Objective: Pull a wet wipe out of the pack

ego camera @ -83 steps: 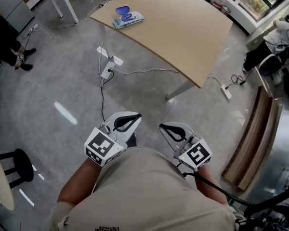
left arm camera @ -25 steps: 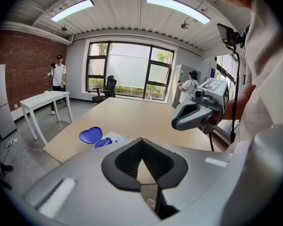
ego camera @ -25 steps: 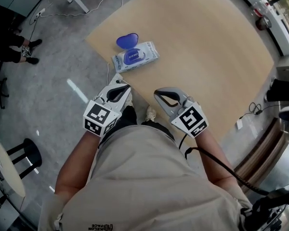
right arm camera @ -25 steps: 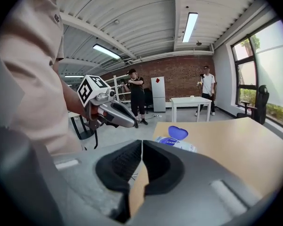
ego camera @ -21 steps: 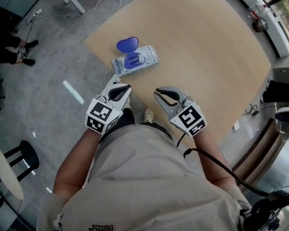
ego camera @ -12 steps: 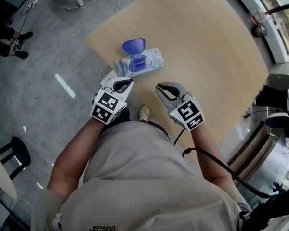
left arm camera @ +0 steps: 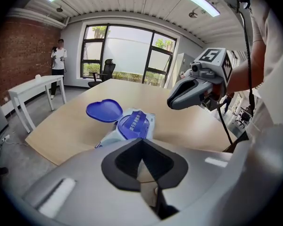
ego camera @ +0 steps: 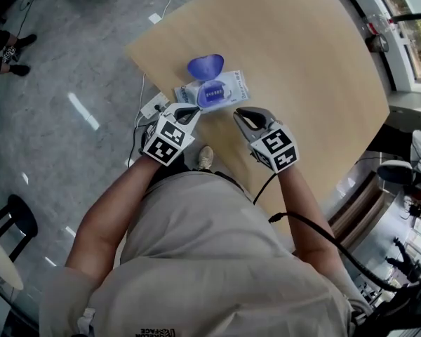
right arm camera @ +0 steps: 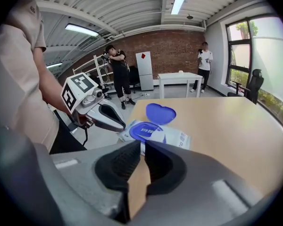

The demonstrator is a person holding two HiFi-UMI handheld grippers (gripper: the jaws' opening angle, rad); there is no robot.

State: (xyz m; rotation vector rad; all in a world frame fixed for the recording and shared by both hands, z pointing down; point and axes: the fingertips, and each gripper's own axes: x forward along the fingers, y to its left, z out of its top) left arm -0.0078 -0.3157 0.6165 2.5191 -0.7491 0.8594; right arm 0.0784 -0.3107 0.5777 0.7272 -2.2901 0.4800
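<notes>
Left gripper (left arm camera: 141, 141) and right gripper (right arm camera: 144, 144) each show jaws pressed together with nothing between them. Head view alone shows both tips over the near edge of the table (ego camera: 309, 55), just short of the wipe pack (ego camera: 224, 90). The pack lies flat near the table corner with its blue heart-shaped lid (ego camera: 205, 67) flipped open. Gripper views add a far brick wall (right arm camera: 172, 44) and window (left arm camera: 127, 51).

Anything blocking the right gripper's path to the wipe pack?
Nothing visible. The wipe pack lies just ahead of the right gripper on the table, lid open; the left gripper sits off to the side.
</notes>
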